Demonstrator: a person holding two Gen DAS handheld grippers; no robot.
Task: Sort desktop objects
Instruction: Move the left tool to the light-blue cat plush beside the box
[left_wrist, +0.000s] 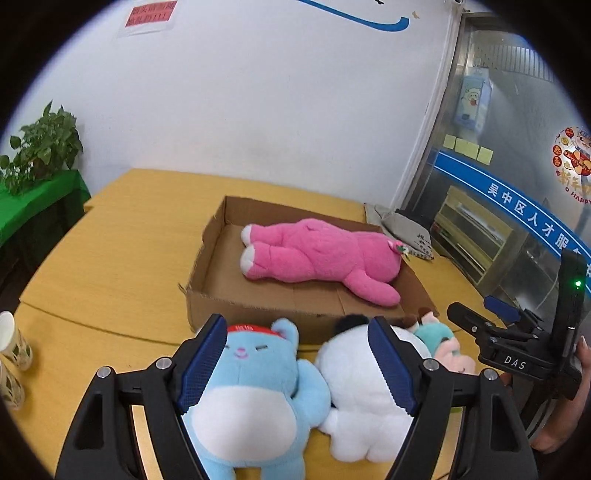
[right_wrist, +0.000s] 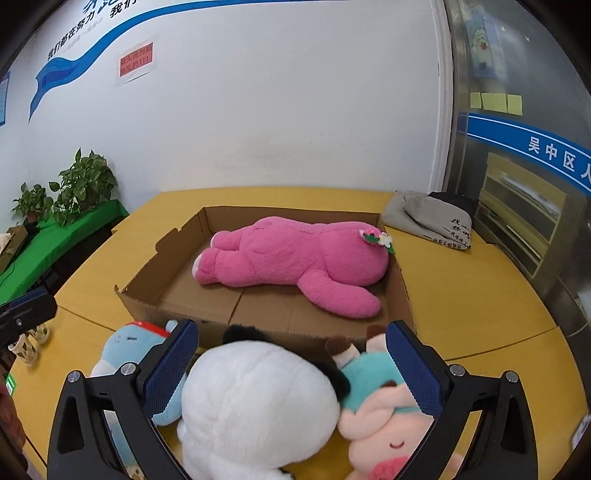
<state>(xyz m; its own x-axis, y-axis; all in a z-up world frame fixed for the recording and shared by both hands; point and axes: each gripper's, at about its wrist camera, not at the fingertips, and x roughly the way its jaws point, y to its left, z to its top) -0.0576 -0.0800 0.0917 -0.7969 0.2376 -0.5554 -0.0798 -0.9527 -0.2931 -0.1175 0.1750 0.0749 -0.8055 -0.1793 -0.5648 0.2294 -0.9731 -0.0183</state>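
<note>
Box: shallow brown cardboard tray (right_wrist: 155, 291), low walls with ragged cut edges, sits mid-table on the yellow tabletop (right_wrist: 480, 295); landmark for everything below.
Pink plush: large, bright pink, fuzzy (right_wrist: 295, 258); lies on its side inside the box along the far wall, pale foot pads toward the box's left end, a small flower trim at the head end toward the box's right.
Blue plush: light blue body, white belly, red cap, closed stitched eyes (left_wrist: 255, 373); on its back on the table just outside the box's near wall, left part.
White plush: round, white, black ear tufts (right_wrist: 255, 402); just outside the near wall, centre, touching the blue one.
Teal-and-pink plush: teal hood, brown horns, peach face with shut eyes (right_wrist: 380, 417); outside the near wall, right part, pressed against the white one.
Left gripper: jaws apart (left_wrist: 297, 365), nothing clamped; hangs above the blue and white toys, short of the box.
Right gripper: jaws spread wide (right_wrist: 291, 365), empty; over the white and teal toys, short of the box.
Grey cloth: folded bundle (right_wrist: 424, 218) beyond the box's far right corner.
Cups: patterned paper cups (left_wrist: 11, 343) well left of the box.
</note>
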